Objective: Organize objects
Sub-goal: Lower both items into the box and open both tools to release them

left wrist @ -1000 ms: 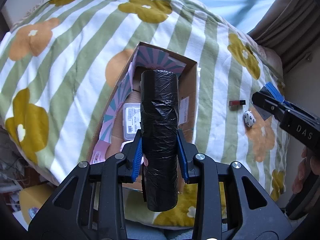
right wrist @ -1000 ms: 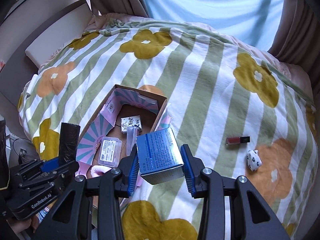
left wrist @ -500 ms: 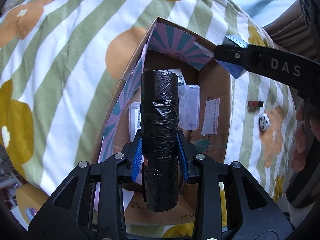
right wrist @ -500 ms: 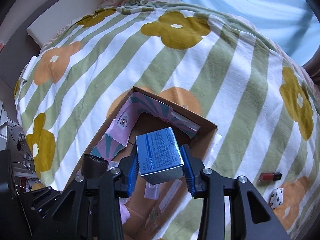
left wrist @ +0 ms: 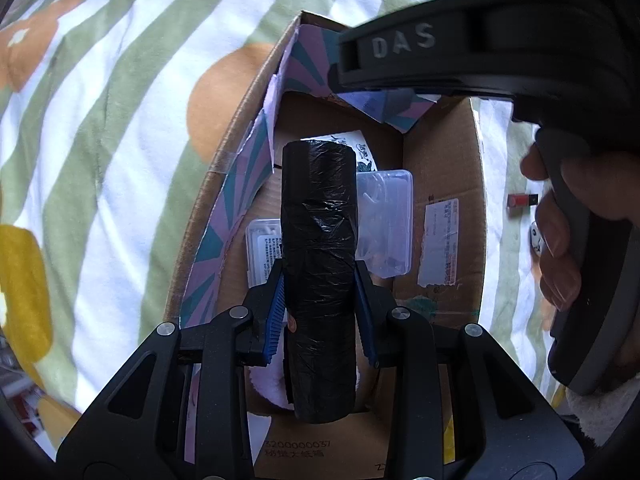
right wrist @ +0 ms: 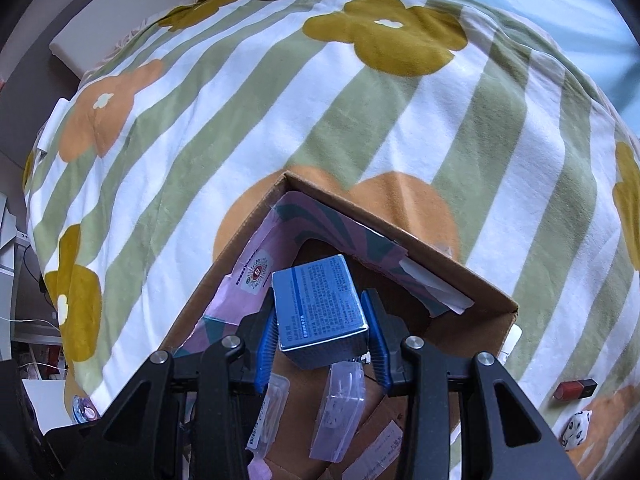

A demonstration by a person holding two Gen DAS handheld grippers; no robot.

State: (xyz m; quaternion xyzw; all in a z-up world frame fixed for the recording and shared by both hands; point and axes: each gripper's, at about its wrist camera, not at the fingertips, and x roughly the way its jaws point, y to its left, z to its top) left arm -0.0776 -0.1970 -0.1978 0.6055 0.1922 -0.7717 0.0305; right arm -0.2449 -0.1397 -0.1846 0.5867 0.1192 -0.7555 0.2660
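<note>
My left gripper (left wrist: 320, 300) is shut on a black roll of plastic bags (left wrist: 319, 248) and holds it over the open cardboard box (left wrist: 444, 148). My right gripper (right wrist: 322, 340) is shut on a blue box (right wrist: 318, 304) and holds it above the far corner of the same cardboard box (right wrist: 476, 288). In the box lie two clear plastic cases (left wrist: 386, 220) (left wrist: 262, 252), a printed packet and a pink soft item. The right gripper's body (left wrist: 460, 60) crosses the top of the left wrist view.
The box lies on a bed with a green-striped flowered blanket (right wrist: 280, 100). A red lipstick (right wrist: 576, 389) and a small white patterned toy (right wrist: 576, 432) lie on the blanket right of the box. Shelving and clutter stand beyond the bed's left edge (right wrist: 24, 320).
Both grippers have moved forward and down over the box with their loads. The right gripper now reaches across above the far end of the box.
</note>
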